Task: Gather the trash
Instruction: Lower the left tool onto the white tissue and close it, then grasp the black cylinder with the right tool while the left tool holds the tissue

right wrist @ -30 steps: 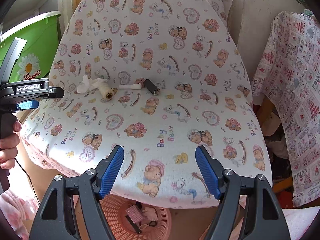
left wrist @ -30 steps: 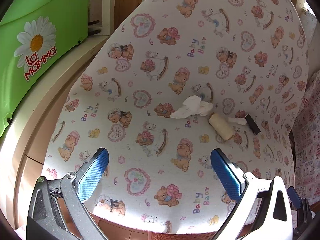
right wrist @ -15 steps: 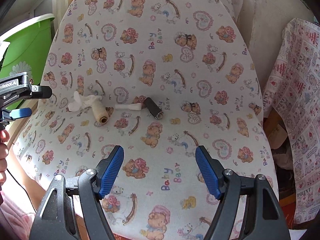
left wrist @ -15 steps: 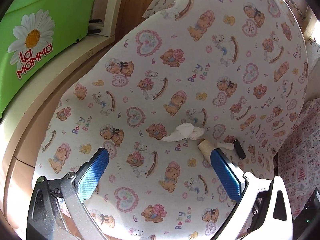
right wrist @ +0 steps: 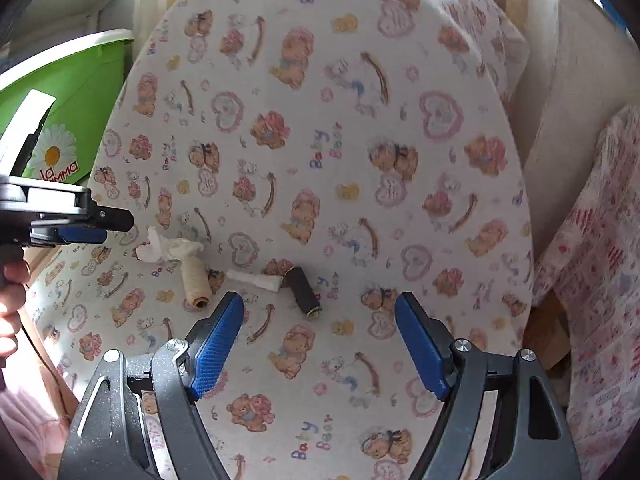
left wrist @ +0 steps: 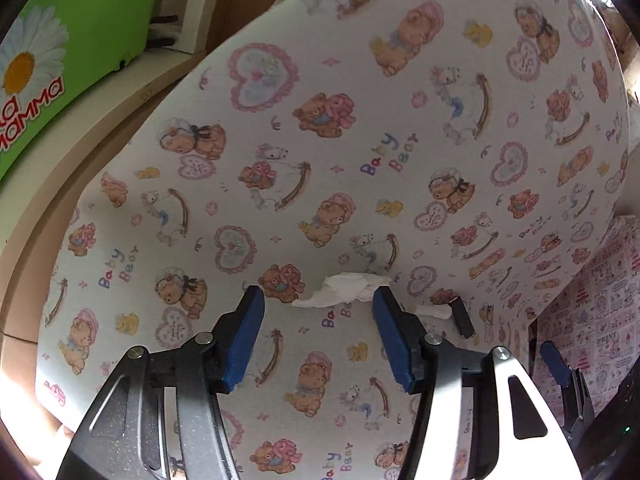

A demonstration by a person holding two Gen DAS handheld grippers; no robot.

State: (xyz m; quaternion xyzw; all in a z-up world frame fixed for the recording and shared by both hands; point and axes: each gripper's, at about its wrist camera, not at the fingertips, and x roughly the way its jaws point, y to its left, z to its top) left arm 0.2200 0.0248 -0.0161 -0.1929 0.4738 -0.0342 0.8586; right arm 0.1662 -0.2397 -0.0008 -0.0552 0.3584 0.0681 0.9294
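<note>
At the far left stands a green bin [right wrist: 76, 92] with a daisy and red lettering on its side, beside the tabletop [right wrist: 460, 184], which is covered in a cloth printed with bears, hearts and rocking horses. A hand [right wrist: 12, 300] at the left edge of the right wrist view holds the left gripper [left wrist: 318, 300]. Its jaws are closing, but the blue pads are not yet pressing on anything; the crumpled white tissue [left wrist: 344, 290] lies on the cloth just beyond the tips, between them.

Right of the tissue and touching it lies a cream spool of thread [right wrist: 194, 282]. Next comes a small white paper twist [right wrist: 254, 279], whose right end meets a dark spool [right wrist: 304, 290] lying at a slant. All four pieces sit in a loose row across the tabletop.

The right gripper [right wrist: 320, 312] hovers above the near side of the row, its jaws spread and opening, with nothing between the pads; the dark spool lies just beyond them. A patterned pink cloth [right wrist: 600, 260] hangs at the far right.
</note>
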